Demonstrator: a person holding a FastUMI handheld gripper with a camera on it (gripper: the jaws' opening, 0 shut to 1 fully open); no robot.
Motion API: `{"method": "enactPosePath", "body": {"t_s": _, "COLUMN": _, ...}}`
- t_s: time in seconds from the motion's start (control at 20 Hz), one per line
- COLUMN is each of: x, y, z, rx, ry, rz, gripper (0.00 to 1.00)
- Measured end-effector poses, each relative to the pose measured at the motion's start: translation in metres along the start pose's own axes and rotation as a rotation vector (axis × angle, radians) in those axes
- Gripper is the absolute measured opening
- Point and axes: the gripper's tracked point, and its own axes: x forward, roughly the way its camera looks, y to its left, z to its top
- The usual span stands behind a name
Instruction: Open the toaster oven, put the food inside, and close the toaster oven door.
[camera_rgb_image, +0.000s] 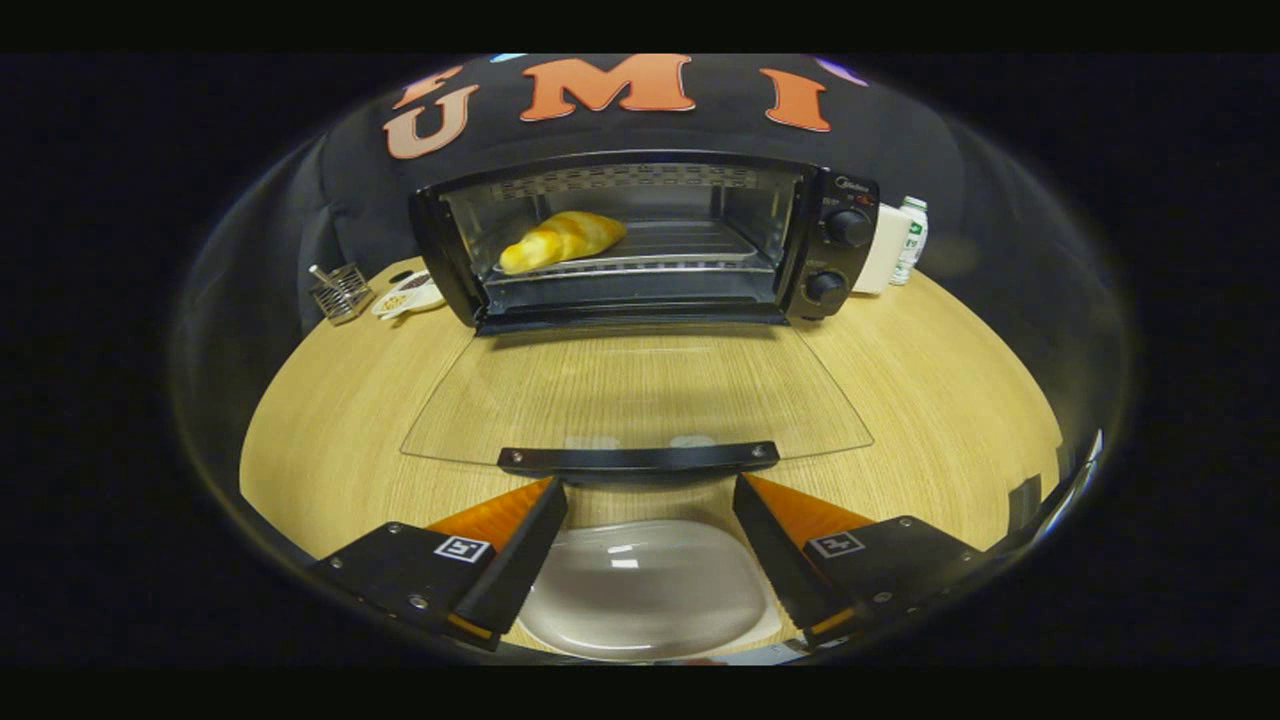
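Toaster oven sits at the far side of the round wooden worktop, against the booth's dark cloth wall, with its open mouth facing straight back toward the jaws. Its long axis runs side to side, and its two control knobs stand one above the other on the right end of the front. The glass door is folded all the way down and lies flat, reaching out from the oven's lower front edge toward the jaws; its dark handle bar marks the near edge, also running side to side, just ahead of the fingertips. Bare worktop lies open on both sides of the lowered door.

Inside the oven, on the wire rack, a golden bread roll rests in the left half, its long axis slanting from near-left to far-right. The right half of the rack is free.

The gripper is spread wide and holds nothing, its fingertips level with the two ends of the handle bar but not touching it. Below and between the fingers sits a pale, shallow empty plate.

Left of the oven stand a small wire basket and a white dish with something brownish in it. Right of the oven are a white box and a small bottle, close together near the worktop's edge.
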Motion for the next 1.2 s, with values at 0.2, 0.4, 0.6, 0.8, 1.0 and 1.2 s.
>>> {"method": "enactPosePath", "body": {"t_s": 0.2, "x": 0.001, "y": -0.001, "z": 0.000, "rx": -0.020, "ry": -0.008, "rz": -0.003, "gripper": 1.00}}
{"method": "enactPosePath", "body": {"t_s": 0.4, "x": -0.010, "y": 0.000, "z": 0.013, "rx": -0.007, "ry": -0.044, "rz": 0.000, "gripper": 0.99}}
{"method": "enactPosePath", "body": {"t_s": 0.6, "x": -0.027, "y": 0.001, "z": 0.036, "rx": -0.001, "ry": -0.091, "rz": 0.005, "gripper": 1.00}}
{"method": "enactPosePath", "body": {"t_s": 0.8, "x": -0.041, "y": 0.000, "z": 0.070, "rx": 0.039, "ry": -0.166, "rz": 0.014, "gripper": 1.00}}
{"method": "enactPosePath", "body": {"t_s": 1.0, "x": -0.049, "y": -0.004, "z": 0.097, "rx": 0.072, "ry": -0.203, "rz": 0.031, "gripper": 1.00}}
{"method": "enactPosePath", "body": {"t_s": 1.2, "x": -0.050, "y": -0.004, "z": 0.125, "rx": 0.081, "ry": -0.253, "rz": 0.047, "gripper": 1.00}}
